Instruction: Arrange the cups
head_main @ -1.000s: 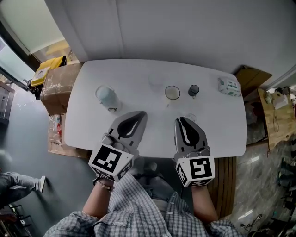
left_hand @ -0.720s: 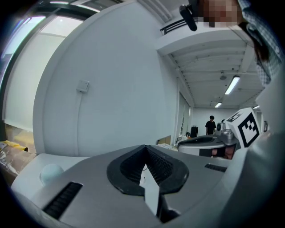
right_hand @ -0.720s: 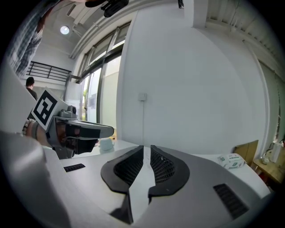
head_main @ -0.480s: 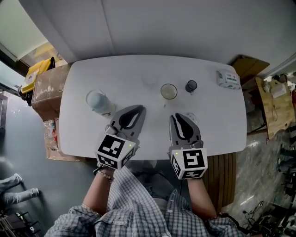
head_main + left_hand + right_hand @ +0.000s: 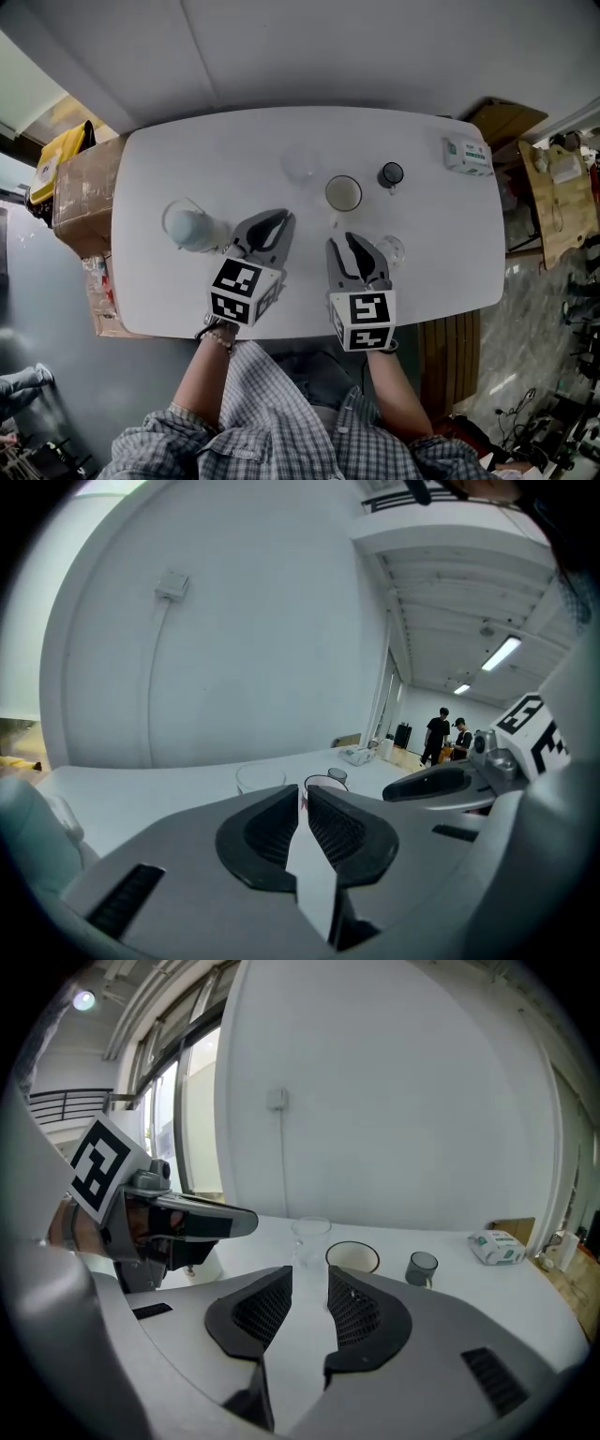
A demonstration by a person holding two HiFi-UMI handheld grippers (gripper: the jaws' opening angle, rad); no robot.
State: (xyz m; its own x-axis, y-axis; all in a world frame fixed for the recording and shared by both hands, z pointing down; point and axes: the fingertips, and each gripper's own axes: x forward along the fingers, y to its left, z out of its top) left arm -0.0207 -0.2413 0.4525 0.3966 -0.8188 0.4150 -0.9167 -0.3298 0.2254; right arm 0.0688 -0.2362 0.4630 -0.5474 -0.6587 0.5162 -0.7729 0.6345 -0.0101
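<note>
As L tool sits shut, R tool barely open, empty, cream cup lies just ahead

**Narrow slit, nothing held**

The left gripper has its jaws drawn almost together, with only a thin slit between them and nothing in it. Beyond them on the white table stand a clear glass, a dark-rimmed cup and a small grey cup. The right gripper reaches in from the right. Two people stand far off.

The right gripper has been drawn leftward, nearer the left gripper, and now lies beside the clear glass.
</note>
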